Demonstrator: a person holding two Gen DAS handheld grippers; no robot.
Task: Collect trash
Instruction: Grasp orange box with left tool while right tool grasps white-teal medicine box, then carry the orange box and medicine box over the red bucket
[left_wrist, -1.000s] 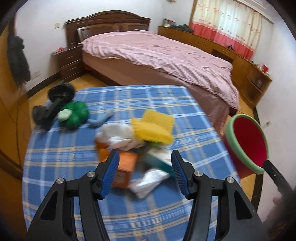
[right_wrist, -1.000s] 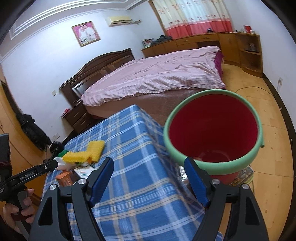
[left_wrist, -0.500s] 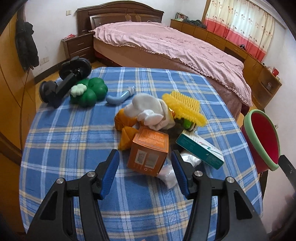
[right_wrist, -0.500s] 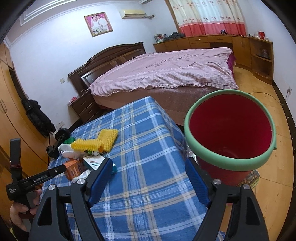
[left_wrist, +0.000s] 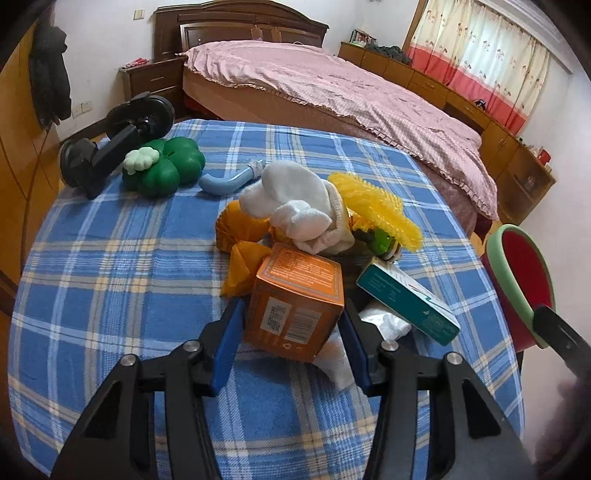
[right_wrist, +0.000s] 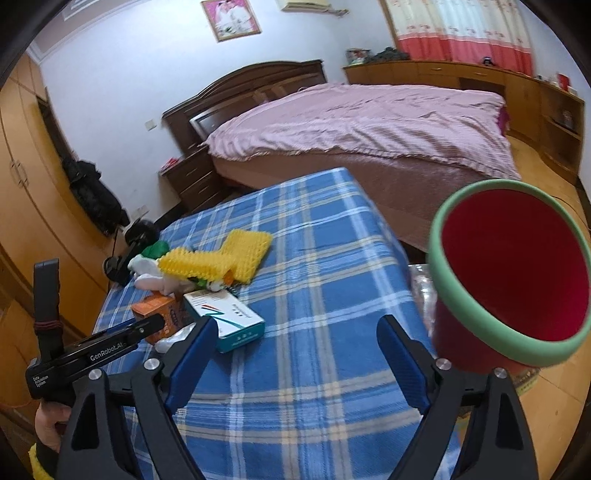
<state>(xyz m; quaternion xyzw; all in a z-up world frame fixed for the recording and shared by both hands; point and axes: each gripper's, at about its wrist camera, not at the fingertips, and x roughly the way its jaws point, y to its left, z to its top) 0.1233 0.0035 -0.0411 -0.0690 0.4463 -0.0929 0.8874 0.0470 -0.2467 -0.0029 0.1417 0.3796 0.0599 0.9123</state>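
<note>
Left gripper (left_wrist: 291, 328) low over the blue plaid worktop (left_wrist: 110, 280), jaws spread wide to either side of the orange box (left_wrist: 295, 295), blue pads close to its flanks but whether touching cannot be told. Box tipped on one edge, barcode face toward the camera, at the near side of a heap of trash. Behind it, crumpled orange paper (left_wrist: 240, 240), a white sock (left_wrist: 295, 206) draped on top, a yellow foam net (left_wrist: 373, 210) to the right with a small green-and-white item beneath. To the right of the box, a teal and white carton (left_wrist: 406, 299) lying tilted on a crumpled white wrapper (left_wrist: 384, 321). Farther back on the worktop, well apart from the heap, a green clover-shaped toy (left_wrist: 166, 170), a black suction-cup mount (left_wrist: 122, 136) and a light blue curved tube (left_wrist: 229, 181). Right gripper (right_wrist: 295, 350) held above the near right part of the worktop, jaws wide apart and holding nothing. Red bucket with green rim (right_wrist: 509, 280) just off the worktop's right edge, mouth tilted toward the camera, close by the right finger. Pink-covered bed (right_wrist: 362, 125) beyond the worktop.
</note>
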